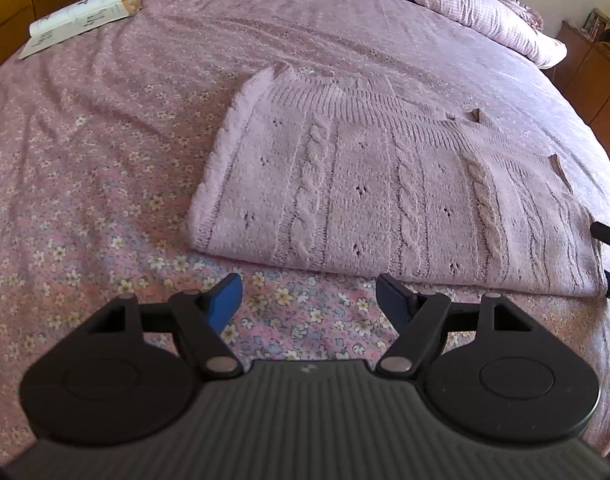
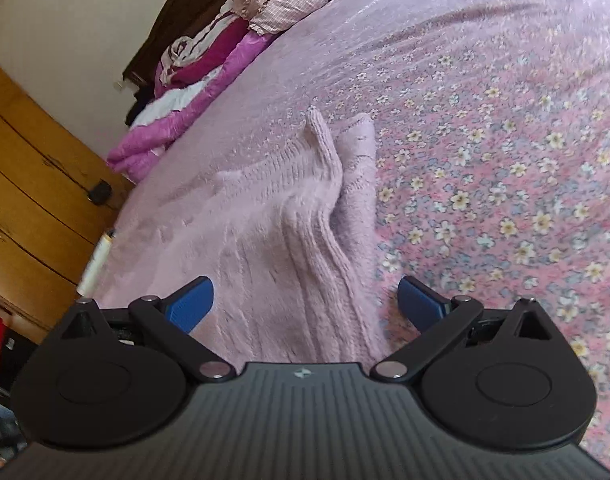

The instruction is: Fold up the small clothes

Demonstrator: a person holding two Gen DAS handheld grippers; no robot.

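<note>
Here is the left matte-black plastic tool (image 1: 309, 300): a ribbed dark-grey body, a small pale emblem at the centre of its front edge, and two round black discs on either side. Black linkage bars pivot on silver rivets, and each ends in a blue textured finger pad (image 1: 225, 300). The right matte-black plastic tool (image 2: 305, 304) looks the same: ribbed grey housing, twin discs, silver rivets, triangular cut-outs, blue finger pads (image 2: 191, 304).
</note>
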